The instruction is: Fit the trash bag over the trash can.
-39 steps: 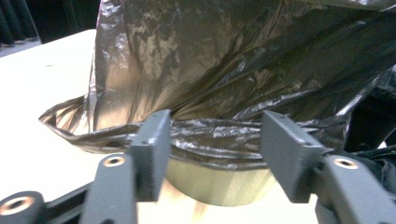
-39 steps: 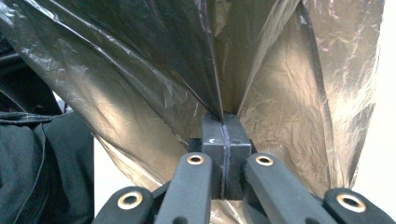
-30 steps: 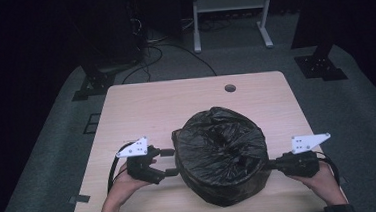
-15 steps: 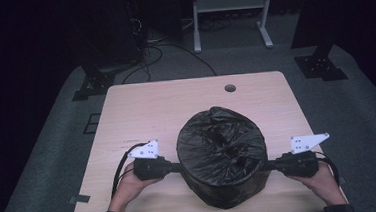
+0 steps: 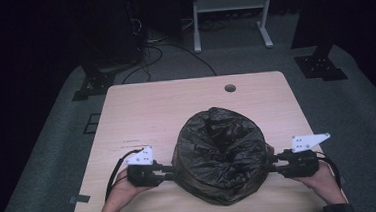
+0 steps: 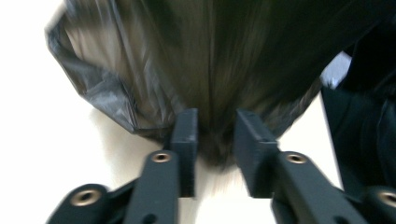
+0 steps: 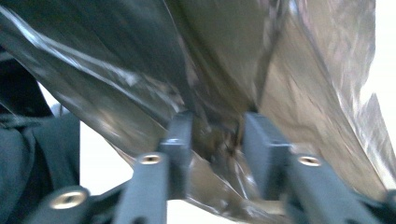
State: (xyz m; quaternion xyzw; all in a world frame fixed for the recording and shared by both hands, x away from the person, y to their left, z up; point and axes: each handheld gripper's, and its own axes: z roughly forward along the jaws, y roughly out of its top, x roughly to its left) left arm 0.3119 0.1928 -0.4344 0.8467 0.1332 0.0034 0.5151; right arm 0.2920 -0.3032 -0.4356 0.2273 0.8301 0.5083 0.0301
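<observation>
Both claws are parked at the sides of the black trash bag (image 5: 220, 156), left claw (image 5: 169, 171) and right claw (image 5: 273, 164). Jaws on both have just been opening; the gripper views show folds of plastic between the pads (image 6: 186, 140), but whether either still pinches it, can't tell. Bag sits puffed up on the near half of the counter (image 5: 175, 102). Looks light, floppy and slick, so I'd grab a bunched fold low on each side, not smooth film.
</observation>
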